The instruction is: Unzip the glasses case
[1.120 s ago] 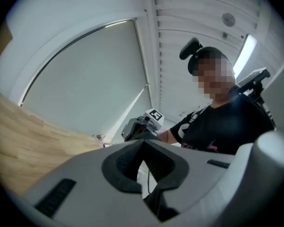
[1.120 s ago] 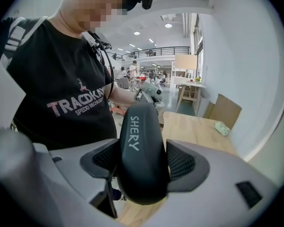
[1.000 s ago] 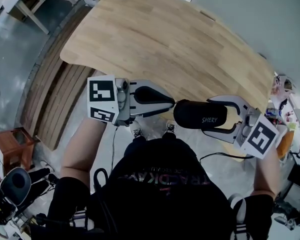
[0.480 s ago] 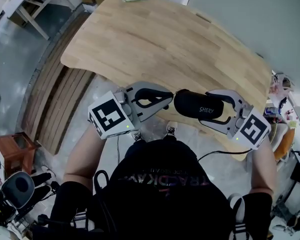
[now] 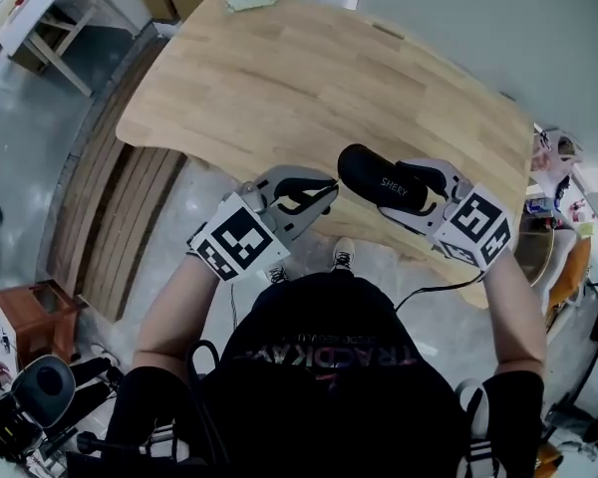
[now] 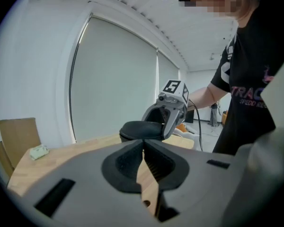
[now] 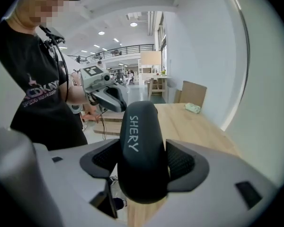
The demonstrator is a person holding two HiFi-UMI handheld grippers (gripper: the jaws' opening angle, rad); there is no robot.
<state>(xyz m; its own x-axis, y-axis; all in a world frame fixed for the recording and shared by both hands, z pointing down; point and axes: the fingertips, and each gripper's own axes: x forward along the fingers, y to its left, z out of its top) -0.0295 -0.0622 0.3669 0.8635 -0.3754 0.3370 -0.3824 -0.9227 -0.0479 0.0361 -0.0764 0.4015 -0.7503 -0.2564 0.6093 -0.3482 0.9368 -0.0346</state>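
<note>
1. Grip on the glasses case (image 5: 384, 182): taken by the right gripper (image 5: 404, 192), jaws spread wide and pressed onto both long flanks, lettered face up. Hung in the air over the near edge of the wooden table (image 5: 299, 78), resting on nothing.
2. Met at the free end by the left gripper (image 5: 331, 185), jaws fully together, tips touching the case or just short of it. No telling from any view of a zip pull pinched between them or not.
3. First hazard: looked liable to come away empty-handed on the left, with a small dark tab easy to miss against a dark shell and no gap left between the tips for a second bite.
4. Second hazard: risked sliding lengthwise out of the right-hand clamp, given smooth rounded flanks and a pull along the very line of the jaws. Would probably have fallen past the table edge to the floor (image 5: 40, 98).
5. Third hazard: may have stalled midway, with the zip track perhaps trapped under the right pads (image 7: 180, 162). Seam itself not seen, so offered only as a guess.
6. Heading: lay with long axis along the right gripper's own line, one end tucked back toward that gripper's body, the other pointing out at the left gripper. Ran in the head view from upper left to lower right, roughly along the table's near edge, lettering reading along the same axis.
</note>
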